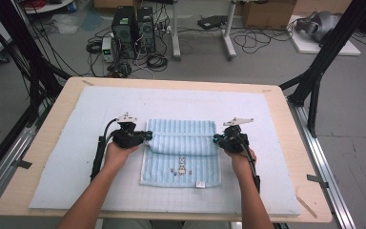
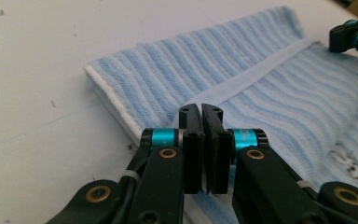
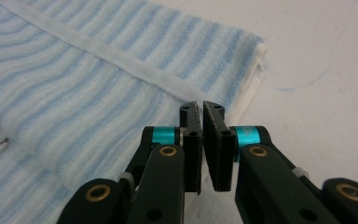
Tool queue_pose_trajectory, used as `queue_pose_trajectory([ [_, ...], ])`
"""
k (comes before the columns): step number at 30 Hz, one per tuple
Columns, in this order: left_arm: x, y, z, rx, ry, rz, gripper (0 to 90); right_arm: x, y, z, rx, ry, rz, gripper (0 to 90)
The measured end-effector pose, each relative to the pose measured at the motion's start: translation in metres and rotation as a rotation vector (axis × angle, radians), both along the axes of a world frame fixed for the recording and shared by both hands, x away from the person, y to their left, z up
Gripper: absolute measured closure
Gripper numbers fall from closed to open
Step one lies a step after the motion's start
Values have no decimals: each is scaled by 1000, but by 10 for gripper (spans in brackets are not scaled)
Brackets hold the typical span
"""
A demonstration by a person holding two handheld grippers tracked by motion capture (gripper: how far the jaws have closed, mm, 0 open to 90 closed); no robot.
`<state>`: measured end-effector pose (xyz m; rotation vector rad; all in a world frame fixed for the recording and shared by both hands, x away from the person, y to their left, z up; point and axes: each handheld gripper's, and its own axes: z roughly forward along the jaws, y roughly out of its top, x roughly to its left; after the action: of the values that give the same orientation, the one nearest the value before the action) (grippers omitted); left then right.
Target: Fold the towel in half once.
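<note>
Nearest me, my two forearms come in from the bottom of the high view. The left gripper [image 1: 148, 135] sits at the left edge of the blue striped towel [image 1: 181, 152] and the right gripper [image 1: 216, 139] at its right edge – the towel lies between the two, and both point inward at it.

In the left gripper view, my jaws stand pressed together, closed, with only a thin seam between the pads. They sit at the towel's [image 2: 242, 88] near edge, where the white hem band [image 2: 256, 74] runs off toward the far corner; I cannot tell whether any cloth is pinched between them. The other gripper's tip [image 2: 354, 37] shows at the towel's far side.

In the right gripper view, the right gripper's [image 3: 202, 109] jaws are closed too, resting at the edge of the towel [image 3: 74, 93] just by its folded corner; again I cannot tell if fabric is caught.

The towel's far part is folded over toward me, with a small embroidered figure [image 1: 182, 168] on the flat near part. It lies on a white mat [image 1: 76, 143] covering the wooden table [image 1: 286, 109] – beyond that, computer towers [image 1: 133, 28] and cables stand on the floor
</note>
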<state>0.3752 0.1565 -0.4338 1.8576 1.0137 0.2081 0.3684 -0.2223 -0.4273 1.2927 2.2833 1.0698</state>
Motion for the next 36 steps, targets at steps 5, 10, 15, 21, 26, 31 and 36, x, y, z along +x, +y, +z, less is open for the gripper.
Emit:
queue_pose_trajectory([
  [5, -13, 3, 10, -38, -37, -31, 866, -10, 4, 7, 3, -30, 35, 893],
  [10, -24, 5, 10, -50, -41, -50, 867, -17, 3, 14, 21, -64, 36, 833],
  [15, -29, 2, 12, -41, -49, -70, 867, -4, 9, 9, 19, -43, -33, 430],
  [21, -32, 3, 14, -37, -33, -74, 867, 3, 28, -6, -89, -1, -9, 797],
  [26, -38, 7, 19, -37, -47, -79, 867, -8, 28, 2, -98, -31, 27, 862],
  [31, -53, 9, 12, -57, -34, -85, 867, -30, 21, 11, -48, -94, 65, 862],
  [36, -69, 12, 7, -73, -29, -100, 861, -57, 12, 6, -24, -108, 80, 862],
])
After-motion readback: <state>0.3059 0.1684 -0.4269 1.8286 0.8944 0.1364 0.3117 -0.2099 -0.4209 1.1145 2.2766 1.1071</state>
